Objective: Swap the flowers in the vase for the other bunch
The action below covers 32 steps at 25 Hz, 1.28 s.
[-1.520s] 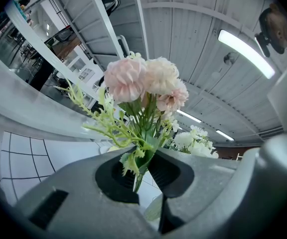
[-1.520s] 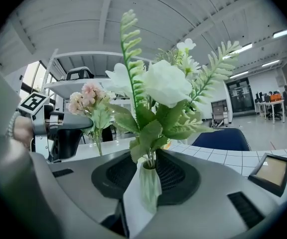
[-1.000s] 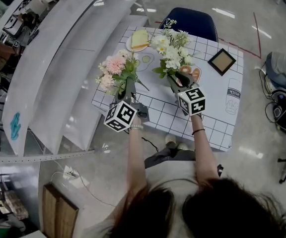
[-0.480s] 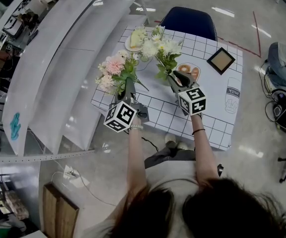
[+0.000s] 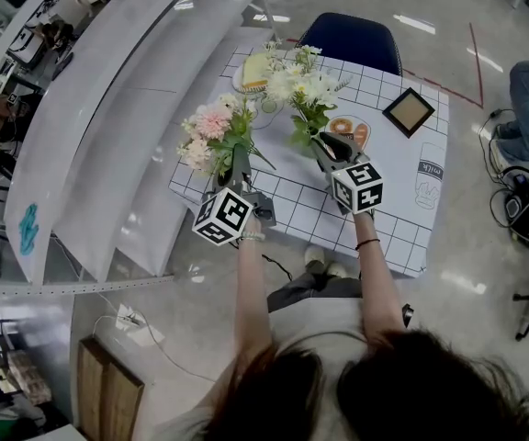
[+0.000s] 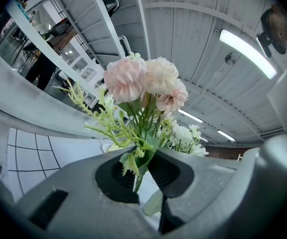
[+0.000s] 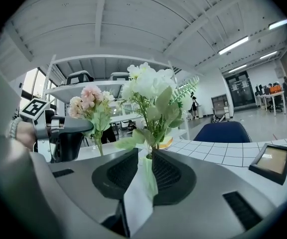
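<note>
Nearest, in the left gripper view: left gripper [image 6: 142, 168] closed almost fully, pinching the thin green stems of the pink bunch [image 6: 143, 81] just under the lowest leaves. Blooms upright at the centre of that frame, well above the jaws.

In the right gripper view, much the same: right gripper [image 7: 146, 171] clamped narrow on the pale stem bundle of the white bunch [image 7: 151, 86]. Heads upright at centre frame, pink bunch to their left.

From the head view, both bunches held in the air over the near half of the table [image 5: 310, 211], side by side and apart, pink at left centre, white at upper centre.

Past the white heads, at the upper centre of the head view, a small pale vessel [image 5: 264, 110], probably the vase, partly hidden by leaves and seemingly holding no flowers. Just beyond it, a plate [image 5: 246, 83] with something yellow. To the right, a dark picture frame [image 5: 410, 113]. Farthest, a blue chair [image 5: 347, 39] at the table's far edge.

Handling, as a judgement: light and top-heavy, so prone to pivoting or slipping in a narrow pinch. Stems thin and springy, petals soft and easily crushed. Best taken on the bundled stems below the foliage, never on the heads. Worth keeping upright while lowering the stem ends into the narrow mouth.
</note>
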Each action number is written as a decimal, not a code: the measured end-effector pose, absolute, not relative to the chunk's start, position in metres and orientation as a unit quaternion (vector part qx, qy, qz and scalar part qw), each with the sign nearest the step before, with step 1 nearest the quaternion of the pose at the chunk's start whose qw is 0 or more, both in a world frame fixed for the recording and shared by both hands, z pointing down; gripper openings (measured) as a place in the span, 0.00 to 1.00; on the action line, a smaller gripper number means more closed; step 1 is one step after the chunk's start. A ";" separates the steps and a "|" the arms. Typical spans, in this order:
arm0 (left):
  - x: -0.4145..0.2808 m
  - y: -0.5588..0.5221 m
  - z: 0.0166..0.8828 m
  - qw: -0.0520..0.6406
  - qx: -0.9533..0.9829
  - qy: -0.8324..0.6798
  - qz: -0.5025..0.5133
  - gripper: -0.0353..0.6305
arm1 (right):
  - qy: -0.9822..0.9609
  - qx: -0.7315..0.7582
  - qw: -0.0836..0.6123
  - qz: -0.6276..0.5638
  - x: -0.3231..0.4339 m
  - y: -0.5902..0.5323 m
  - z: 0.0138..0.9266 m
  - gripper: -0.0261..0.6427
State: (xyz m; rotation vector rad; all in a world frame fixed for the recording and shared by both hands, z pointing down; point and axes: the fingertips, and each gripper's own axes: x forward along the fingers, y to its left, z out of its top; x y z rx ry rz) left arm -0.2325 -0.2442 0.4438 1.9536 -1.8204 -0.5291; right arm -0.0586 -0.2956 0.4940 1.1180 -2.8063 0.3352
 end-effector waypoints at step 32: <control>-0.213 -0.205 0.441 0.205 0.698 -0.656 -0.202 0.12 | -0.947 0.301 0.011 0.107 -0.053 -0.250 0.459 0.05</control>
